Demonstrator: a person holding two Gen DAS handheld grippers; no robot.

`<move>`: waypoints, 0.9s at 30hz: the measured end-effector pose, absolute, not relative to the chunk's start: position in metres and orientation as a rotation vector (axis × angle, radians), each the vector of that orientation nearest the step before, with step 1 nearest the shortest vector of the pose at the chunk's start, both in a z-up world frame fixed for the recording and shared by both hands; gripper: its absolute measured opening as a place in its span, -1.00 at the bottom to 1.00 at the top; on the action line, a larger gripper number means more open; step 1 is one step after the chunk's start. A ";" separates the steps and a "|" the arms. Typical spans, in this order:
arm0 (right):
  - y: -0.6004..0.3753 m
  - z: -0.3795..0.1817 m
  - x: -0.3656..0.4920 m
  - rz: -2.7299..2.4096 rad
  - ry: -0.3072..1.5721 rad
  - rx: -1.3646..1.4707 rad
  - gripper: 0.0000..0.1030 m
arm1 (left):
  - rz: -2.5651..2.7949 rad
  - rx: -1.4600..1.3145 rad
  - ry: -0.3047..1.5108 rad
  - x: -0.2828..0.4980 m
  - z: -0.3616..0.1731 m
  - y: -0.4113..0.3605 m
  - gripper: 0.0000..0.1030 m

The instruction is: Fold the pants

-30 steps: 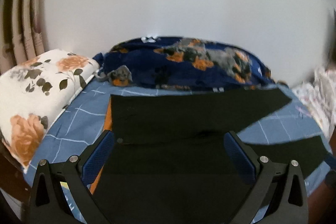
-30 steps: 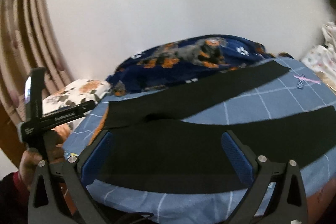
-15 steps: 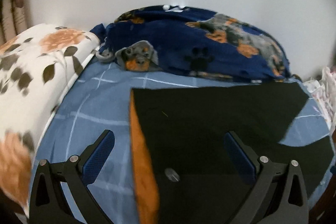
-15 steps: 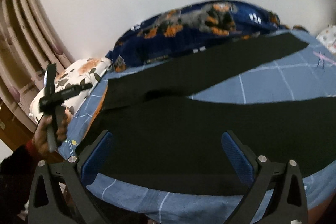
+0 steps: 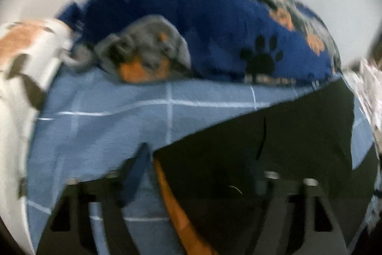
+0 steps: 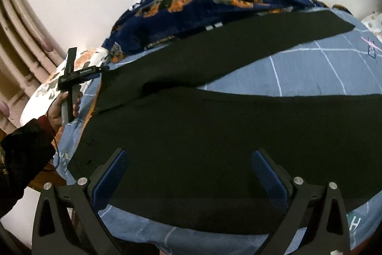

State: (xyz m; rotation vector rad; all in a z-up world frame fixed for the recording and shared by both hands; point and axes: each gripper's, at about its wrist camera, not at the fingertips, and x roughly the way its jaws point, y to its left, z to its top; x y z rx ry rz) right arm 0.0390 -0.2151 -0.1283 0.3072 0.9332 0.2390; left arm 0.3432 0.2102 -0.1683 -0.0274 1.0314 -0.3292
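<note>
Black pants [image 6: 214, 126] lie spread flat on the blue checked bed sheet [image 6: 310, 68], legs running to the right, waist with an orange lining [image 5: 176, 212] at the left. My right gripper [image 6: 188, 173] is open and empty, low over the near leg close to the front edge. My left gripper [image 5: 198, 173] is open, blurred by motion, over the far corner of the waist; its left finger [image 5: 138, 166] is beside the orange edge. It also shows in the right wrist view [image 6: 71, 80], held by a hand at the waist's left.
A dark blue dog-print blanket [image 5: 214, 28] is bunched along the wall behind the pants. A floral pillow [image 5: 21, 56] lies at the left end of the bed. Curtains [image 6: 21, 44] hang at the left. Light floral fabric [image 5: 367, 87] sits at the far right.
My left gripper has moved forward and lower toward the far corner of the waist; its view is now blurred. My right gripper has risen slightly and tilted down over the near leg.
</note>
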 end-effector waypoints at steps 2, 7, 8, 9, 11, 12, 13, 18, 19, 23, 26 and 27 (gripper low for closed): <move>-0.216 -0.128 0.040 0.235 0.933 0.308 1.00 | -0.315 -0.001 1.072 0.349 -0.179 0.209 -0.32; -0.216 -0.125 0.047 0.227 0.921 0.302 1.00 | -0.319 -0.086 1.007 0.334 -0.165 0.217 -0.70; -0.217 -0.124 0.049 0.228 0.919 0.306 1.00 | -0.304 -0.063 0.972 0.325 -0.157 0.213 -0.72; -0.221 -0.121 0.053 0.230 0.910 0.325 1.00 | -0.297 -0.049 0.946 0.318 -0.150 0.210 -0.73; -0.228 -0.114 0.063 0.230 0.892 0.369 1.00 | -0.296 -0.035 0.868 0.291 -0.126 0.200 -0.73; -0.232 -0.109 0.070 0.240 0.880 0.402 1.00 | -0.308 -0.027 0.828 0.276 -0.114 0.194 -0.73; -0.236 -0.105 0.076 0.248 0.872 0.424 1.00 | -0.315 -0.007 0.796 0.263 -0.105 0.187 -0.73; -0.262 -0.084 0.125 0.297 0.821 0.583 1.00 | -0.361 0.069 0.659 0.194 -0.065 0.157 -0.73; -0.269 -0.083 0.139 0.311 0.824 0.635 1.00 | -0.371 0.074 0.641 0.178 -0.059 0.153 -0.73; -0.281 -0.084 0.184 0.332 0.832 0.735 1.00 | -0.395 0.079 0.630 0.138 -0.053 0.139 -0.73; -0.282 -0.094 0.215 0.341 0.870 0.782 0.99 | -0.404 0.050 0.635 0.117 -0.056 0.137 -0.73; -0.282 -0.098 0.223 0.347 0.882 0.802 0.98 | -0.404 0.042 0.640 0.111 -0.058 0.136 -0.73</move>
